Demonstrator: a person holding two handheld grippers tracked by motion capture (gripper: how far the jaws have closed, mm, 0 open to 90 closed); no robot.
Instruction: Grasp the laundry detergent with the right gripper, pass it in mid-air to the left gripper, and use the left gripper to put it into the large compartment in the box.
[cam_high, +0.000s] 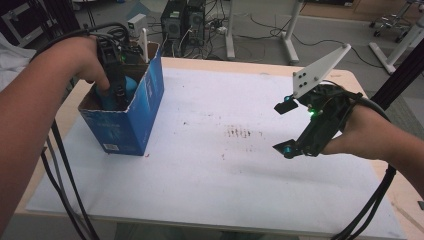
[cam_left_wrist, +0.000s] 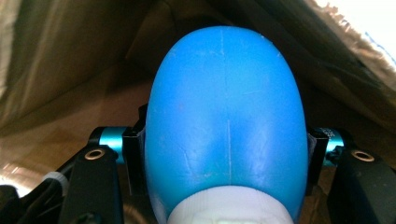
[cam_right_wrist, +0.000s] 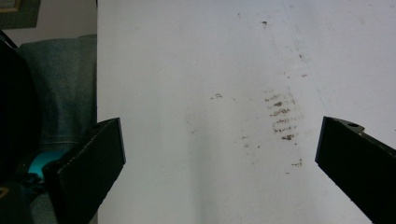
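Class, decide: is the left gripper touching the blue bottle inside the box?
Touching. The left gripper view shows the left gripper with both pads pressed against the sides of the blue bottle.

The bottle (cam_left_wrist: 224, 116) sits inside the box (cam_high: 122, 132) at the table's (cam_high: 260, 200) left, the right claw (cam_high: 285, 127) well apart over its right.

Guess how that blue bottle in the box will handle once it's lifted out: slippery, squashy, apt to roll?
The blue bottle looks smooth and rounded, so it may slip between the left tool's flat pads. Its egg-like curve suggests it would roll if laid on the table. No denting shows where the pads press, so it is probably fairly stiff plastic.
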